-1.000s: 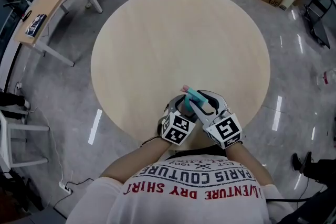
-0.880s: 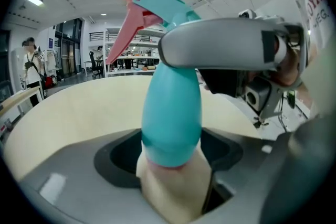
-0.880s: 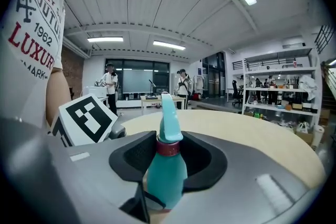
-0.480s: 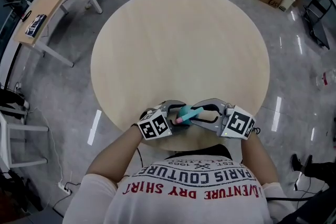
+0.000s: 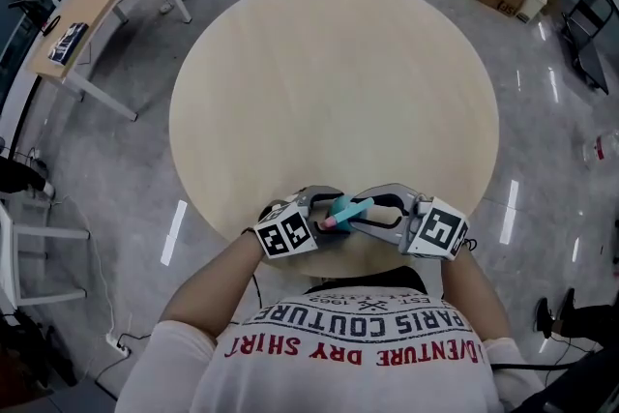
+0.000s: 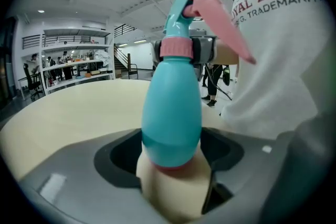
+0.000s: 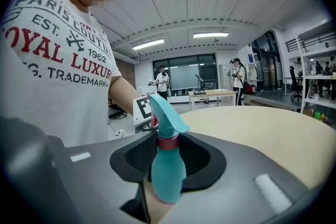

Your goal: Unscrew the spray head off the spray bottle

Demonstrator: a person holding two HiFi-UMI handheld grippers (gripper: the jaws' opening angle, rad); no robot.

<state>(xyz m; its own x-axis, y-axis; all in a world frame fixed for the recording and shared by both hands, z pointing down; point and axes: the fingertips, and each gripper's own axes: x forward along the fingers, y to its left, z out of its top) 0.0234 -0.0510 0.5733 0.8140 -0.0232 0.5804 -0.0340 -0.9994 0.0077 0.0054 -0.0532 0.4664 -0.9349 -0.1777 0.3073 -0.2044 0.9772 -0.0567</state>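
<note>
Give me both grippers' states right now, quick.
Left gripper: closed on the spray bottle's lower body.
Right gripper: closed on the spray head's pink collar.

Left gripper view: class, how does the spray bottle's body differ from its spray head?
The body is wide, smooth and egg-shaped; the spray head is narrow and angular. The spray head carries a long pink trigger; the body has none. The body sits lowest, the spray head uppermost. Both are teal and meet at the pink collar.
</note>
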